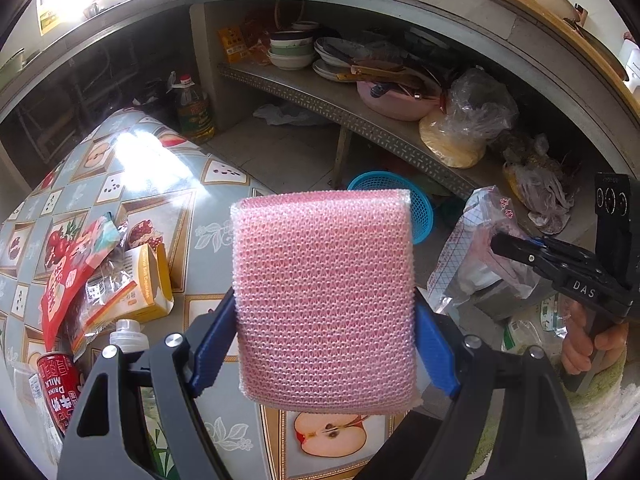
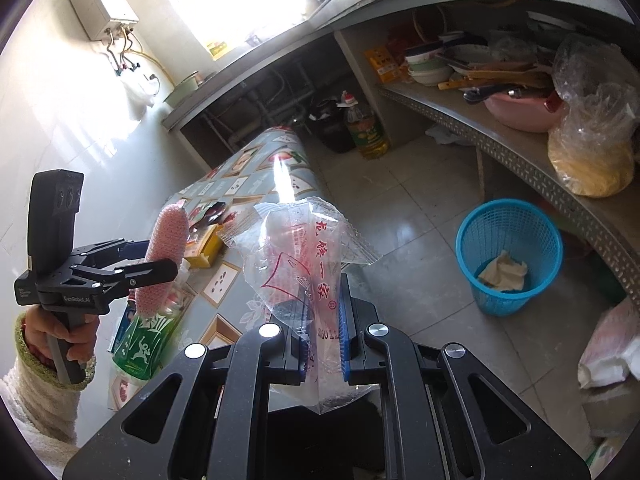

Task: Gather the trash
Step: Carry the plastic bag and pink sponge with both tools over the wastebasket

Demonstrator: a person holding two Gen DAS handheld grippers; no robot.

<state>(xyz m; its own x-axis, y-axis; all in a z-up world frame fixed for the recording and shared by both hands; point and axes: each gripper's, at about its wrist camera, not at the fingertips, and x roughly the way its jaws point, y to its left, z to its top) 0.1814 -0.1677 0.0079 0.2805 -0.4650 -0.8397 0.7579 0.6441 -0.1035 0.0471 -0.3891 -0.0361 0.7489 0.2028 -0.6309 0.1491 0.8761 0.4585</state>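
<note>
Two tongs were in view, one in each hand, and each had closed on one piece of trash. The left tongs [image 1: 326, 332] gripped one pink mesh sponge [image 1: 324, 300], its blue pads pressed against the sponge's two sides, holding it upright above the near edge of the desk [image 1: 224, 184]. From the right wrist view the same sponge [image 2: 164, 256] showed edge-on between the black fingers. The right tongs [image 2: 324, 340] were closed narrowly on one clear plastic bag [image 2: 300, 256] printed with red characters, pinching its lower part while the rest stood up above the desk's right edge.

On the floor, beside the desk's right edge and under the shelf, stood one blue mesh basket [image 2: 510, 256] with one crumpled pale paper wad [image 2: 502, 272] lying in its bottom.

More litter lay along the desk's left edge: one red snack wrapper [image 1: 70, 276], one yellow carton [image 1: 148, 292] open at its top, one red drink can [image 1: 60, 384] and one clear bottle top [image 1: 126, 334] just beside the can. One oil bottle [image 1: 194, 108] stood on the floor past the desk's far edge.
</note>
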